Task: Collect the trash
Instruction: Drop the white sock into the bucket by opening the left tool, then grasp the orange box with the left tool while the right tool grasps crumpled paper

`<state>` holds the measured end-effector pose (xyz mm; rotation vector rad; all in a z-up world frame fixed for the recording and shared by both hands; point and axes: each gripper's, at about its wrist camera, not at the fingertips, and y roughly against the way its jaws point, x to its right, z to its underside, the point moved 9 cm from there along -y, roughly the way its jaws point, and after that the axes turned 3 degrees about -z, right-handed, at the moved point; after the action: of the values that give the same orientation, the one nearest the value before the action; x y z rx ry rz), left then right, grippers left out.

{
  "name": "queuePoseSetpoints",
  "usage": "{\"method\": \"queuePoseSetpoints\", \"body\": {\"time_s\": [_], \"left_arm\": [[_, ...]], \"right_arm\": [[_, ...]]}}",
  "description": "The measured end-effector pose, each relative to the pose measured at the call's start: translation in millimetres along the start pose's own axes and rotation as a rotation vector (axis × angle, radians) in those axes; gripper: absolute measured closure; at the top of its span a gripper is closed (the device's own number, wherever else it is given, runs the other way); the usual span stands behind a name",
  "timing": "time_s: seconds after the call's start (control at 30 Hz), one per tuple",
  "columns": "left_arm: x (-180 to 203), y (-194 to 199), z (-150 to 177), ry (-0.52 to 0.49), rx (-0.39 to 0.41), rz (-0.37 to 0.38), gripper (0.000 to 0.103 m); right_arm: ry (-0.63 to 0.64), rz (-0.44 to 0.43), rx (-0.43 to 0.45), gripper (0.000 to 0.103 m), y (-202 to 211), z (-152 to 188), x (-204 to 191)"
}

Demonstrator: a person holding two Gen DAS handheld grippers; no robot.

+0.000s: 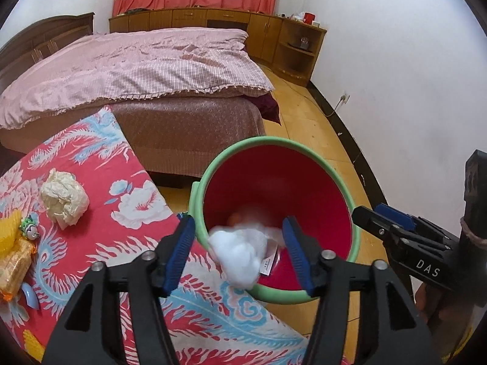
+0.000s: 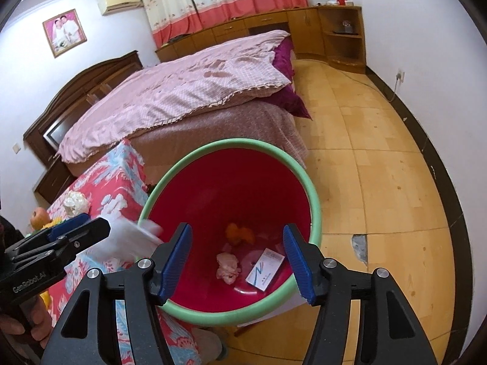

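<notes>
A red bucket with a green rim (image 1: 344, 188) (image 2: 313, 194) stands on the floor beside a table under a red floral cloth (image 1: 121, 188) (image 2: 121, 164). My left gripper (image 1: 239, 252) is open over the bucket's near rim. A blurred white wad (image 1: 240, 249) is between its fingers, apart from the pads, apparently in mid-air; it shows blurred in the right wrist view (image 2: 131, 237). My right gripper (image 2: 237, 261) is open and empty above the bucket. Inside lie orange peel (image 2: 240, 232), a crumpled pink tissue (image 2: 226, 266) and a small white card box (image 2: 264, 269). A crumpled cream paper ball (image 1: 64, 197) (image 2: 76, 202) lies on the table.
Yellow snack packets (image 1: 15, 255) and a small toy (image 1: 29, 226) lie at the table's left edge, with an orange fruit (image 2: 39, 216). A bed with a pink quilt (image 1: 131, 70) stands behind. Wooden cabinets (image 1: 274, 36) line the far wall. A dark post (image 1: 474, 213) stands at the right.
</notes>
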<state>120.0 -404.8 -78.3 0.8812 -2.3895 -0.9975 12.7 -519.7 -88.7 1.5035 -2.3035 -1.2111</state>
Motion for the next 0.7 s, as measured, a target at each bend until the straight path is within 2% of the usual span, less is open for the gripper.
{"method": "queuePoseSetpoints", "body": {"time_s": [0.4,0.7], "left_arm": [[-17,34,4,0.022,0.027,-0.034,0.042],[-66,72,15,0.105,0.058,-0.121,0.042]], "right_arm": [[0.038,-0.029,0.011,0.039,15,4,-27],[0.084,-0.088,0.002,0.039,22,10,-68]]}}
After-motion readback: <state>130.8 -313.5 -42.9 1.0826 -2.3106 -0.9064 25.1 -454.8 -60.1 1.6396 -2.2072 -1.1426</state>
